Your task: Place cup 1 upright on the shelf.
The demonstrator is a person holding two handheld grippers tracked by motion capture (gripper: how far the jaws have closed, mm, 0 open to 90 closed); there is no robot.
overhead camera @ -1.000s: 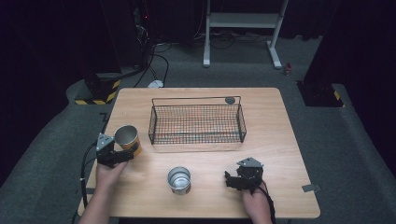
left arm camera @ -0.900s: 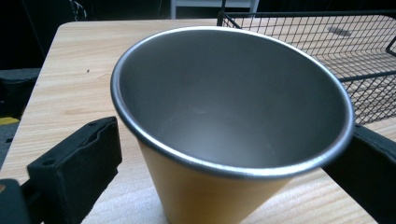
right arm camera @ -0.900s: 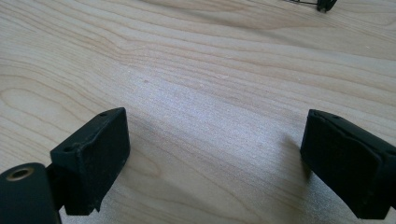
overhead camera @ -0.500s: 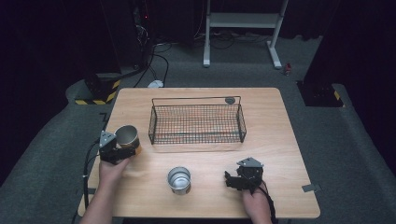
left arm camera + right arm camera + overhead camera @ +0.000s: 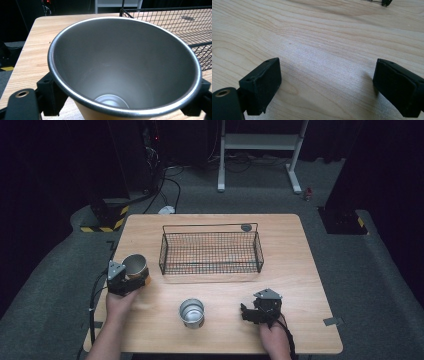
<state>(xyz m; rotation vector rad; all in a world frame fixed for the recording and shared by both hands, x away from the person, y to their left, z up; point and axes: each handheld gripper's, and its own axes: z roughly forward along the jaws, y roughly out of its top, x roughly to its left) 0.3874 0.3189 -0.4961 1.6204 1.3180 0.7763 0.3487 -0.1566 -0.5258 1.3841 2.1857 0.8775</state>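
Note:
A tan cup [image 5: 135, 265] with a metal inside stands upright at the table's left edge, left of the wire basket [image 5: 210, 226]. My left gripper [image 5: 135, 277] has its jaws on either side of the cup's body, under the rim. They have just been closing and now press on it. In the left gripper view the cup [image 5: 125, 70] rises between the two fingers [image 5: 50, 96]. My right gripper [image 5: 246, 313] rests low at the front right of the table, pointing left. Its jaws [image 5: 329, 85] stand wide apart over bare wood.
A small silver cup [image 5: 192, 312] stands upright near the front middle of the wooden table [image 5: 300, 270], between the two grippers. The black wire basket [image 5: 195, 30] sits across the middle. A small dark round object [image 5: 246, 227] lies behind it.
The left gripper's jaws have drawn in around the tan cup. Both hands and the silver cup have stayed where they were.

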